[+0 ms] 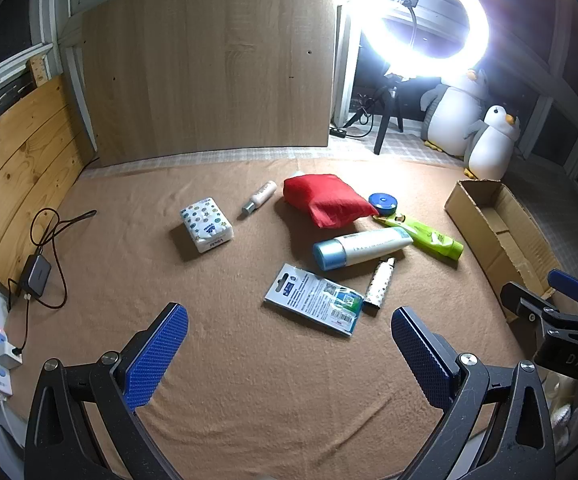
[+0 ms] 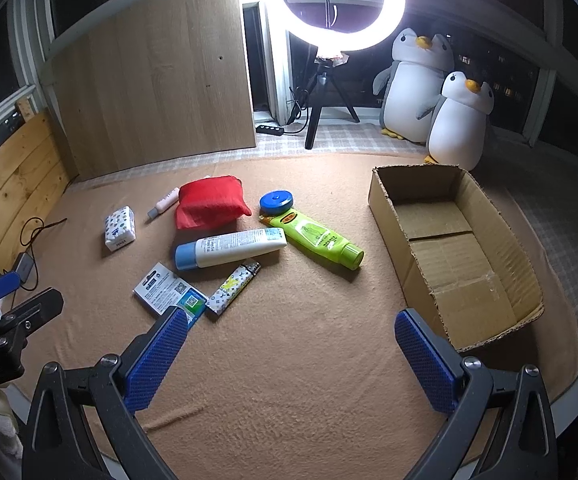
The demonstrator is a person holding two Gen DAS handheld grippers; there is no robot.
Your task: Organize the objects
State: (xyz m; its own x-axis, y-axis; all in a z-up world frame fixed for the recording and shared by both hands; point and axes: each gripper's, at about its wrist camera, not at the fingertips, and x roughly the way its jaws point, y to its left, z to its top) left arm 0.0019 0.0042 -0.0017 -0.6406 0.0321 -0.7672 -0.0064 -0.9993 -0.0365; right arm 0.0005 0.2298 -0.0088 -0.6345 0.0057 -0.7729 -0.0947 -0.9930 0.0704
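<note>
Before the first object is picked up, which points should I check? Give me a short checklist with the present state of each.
1. Left gripper open, holding nothing: ok.
2. Right gripper open, holding nothing: ok.
3. Cardboard box open on top, nothing inside: ok.
4. Lighter free to grasp: not ok, its end lies against the white tube.
5. Tissue pack lies apart from the others: ok.
</note>
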